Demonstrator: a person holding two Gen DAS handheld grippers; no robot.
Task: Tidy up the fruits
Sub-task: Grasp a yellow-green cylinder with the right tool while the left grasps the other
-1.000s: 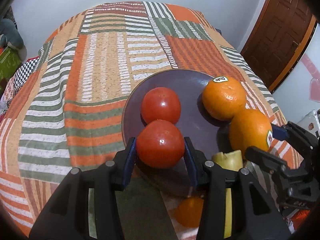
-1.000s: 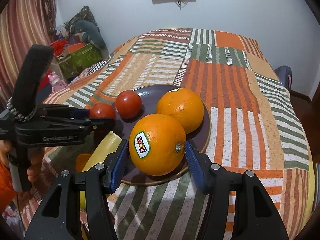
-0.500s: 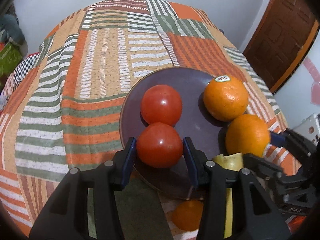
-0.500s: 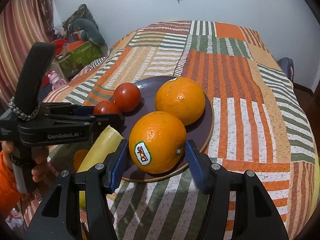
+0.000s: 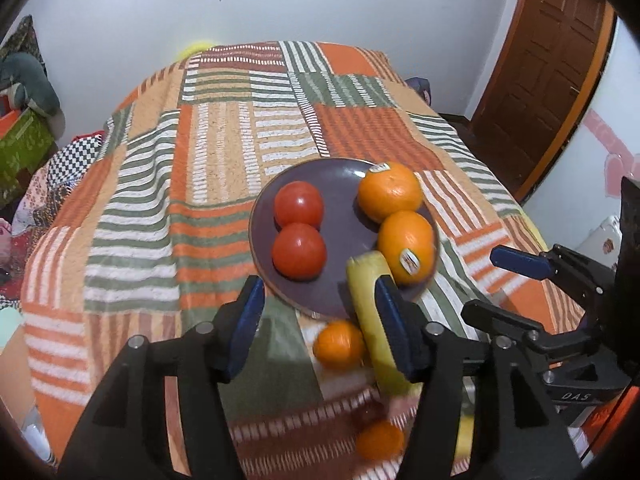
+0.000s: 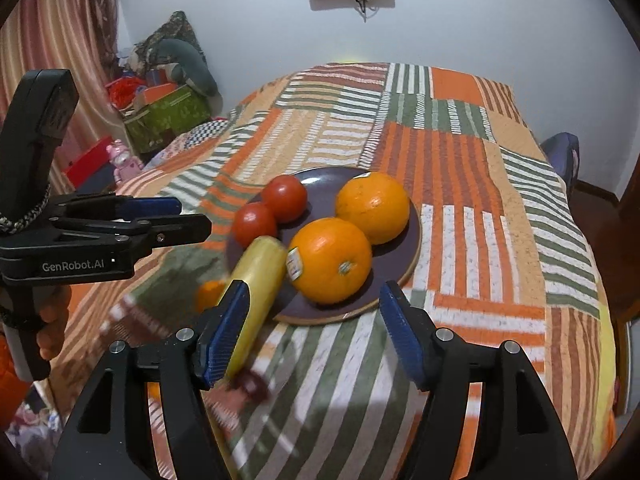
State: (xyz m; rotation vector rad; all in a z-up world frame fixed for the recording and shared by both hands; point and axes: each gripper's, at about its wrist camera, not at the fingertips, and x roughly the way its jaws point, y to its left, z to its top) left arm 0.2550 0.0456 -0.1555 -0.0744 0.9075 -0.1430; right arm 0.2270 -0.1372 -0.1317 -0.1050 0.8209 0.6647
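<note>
Left wrist view shows a bed [image 5: 224,152] under a patchwork quilt [image 5: 132,216] of orange, green and tan striped blocks, and on it, toward the near right part of the quilt, a dark purple plate [image 5: 344,216]. The plate is the only container here and holds four fruits: two oranges along its right rim, the far orange [image 5: 390,191] with a sticker on top and the near orange [image 5: 407,246] with a sticker on its side, the two touching; and two tomatoes on its left half, the far tomato [image 5: 299,204] and the near tomato [image 5: 299,251], also touching. A yellow banana [image 5: 370,300] lies with its blunt end over the plate's near rim, against the near orange, while the rest of it runs off the plate onto the quilt. Just off the near rim sits a small tangerine [image 5: 339,345] on the quilt beside the banana, and a second small tangerine [image 5: 379,440], blurred, lies nearer the bed's near edge. The left tool [image 5: 318,326] is released, its blue pads spread wide and gripping nothing, hanging above the plate's near rim. In the right wrist view the right tool [image 6: 314,334] is likewise released and empty, its left pad close to the banana.
</note>
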